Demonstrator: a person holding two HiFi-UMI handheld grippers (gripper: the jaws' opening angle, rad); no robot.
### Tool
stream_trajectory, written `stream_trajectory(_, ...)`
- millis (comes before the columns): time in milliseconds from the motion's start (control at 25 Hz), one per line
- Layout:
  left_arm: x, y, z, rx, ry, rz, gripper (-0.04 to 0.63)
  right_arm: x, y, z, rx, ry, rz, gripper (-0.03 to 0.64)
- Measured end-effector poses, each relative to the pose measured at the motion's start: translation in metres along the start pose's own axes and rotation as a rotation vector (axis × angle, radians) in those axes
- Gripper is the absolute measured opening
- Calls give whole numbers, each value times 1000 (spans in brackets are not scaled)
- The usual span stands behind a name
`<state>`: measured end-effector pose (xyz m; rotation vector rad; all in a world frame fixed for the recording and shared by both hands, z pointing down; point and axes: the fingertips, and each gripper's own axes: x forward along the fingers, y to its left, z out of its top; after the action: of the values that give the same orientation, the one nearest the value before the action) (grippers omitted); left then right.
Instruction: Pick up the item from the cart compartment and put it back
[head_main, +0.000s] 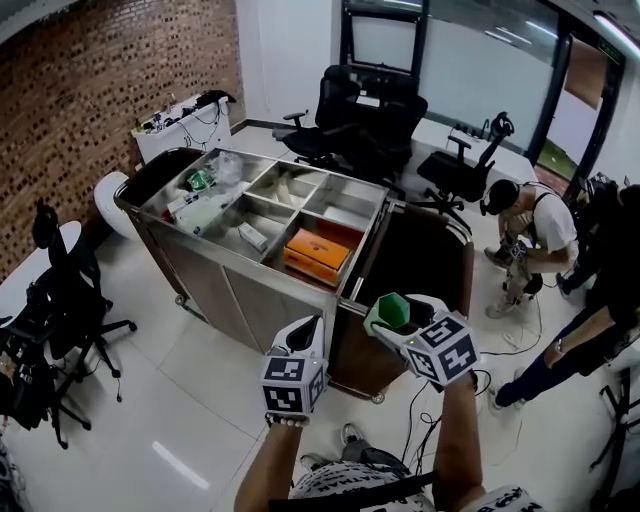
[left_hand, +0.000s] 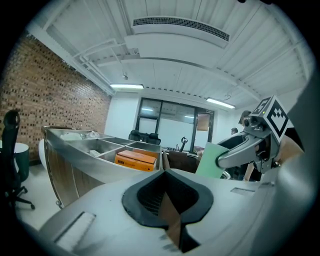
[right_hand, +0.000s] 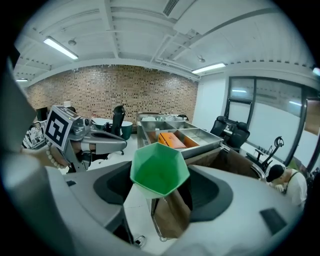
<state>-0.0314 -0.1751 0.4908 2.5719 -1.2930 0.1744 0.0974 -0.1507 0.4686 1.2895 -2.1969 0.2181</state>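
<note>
Carrying step, by the look of it: the green cup (head_main: 392, 312) is clamped between the fingers of the right gripper (head_main: 402, 325), off the near corner of the cart (head_main: 215, 285) and outside every compartment. Its open mouth is turned back toward the holder, so its axis is judged to run roughly along the fingers. The cart lies ahead and left; the orange box (head_main: 317, 252) is seen in its nearest compartment. The left gripper (head_main: 303, 338) is held short of the cart too, fingers together, empty. No brand or label can be read.
</note>
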Motion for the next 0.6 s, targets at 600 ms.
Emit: stream_trajectory(600,52,13,58,95,-22,26,3,24,-73,85,-96,-64,-15,345)
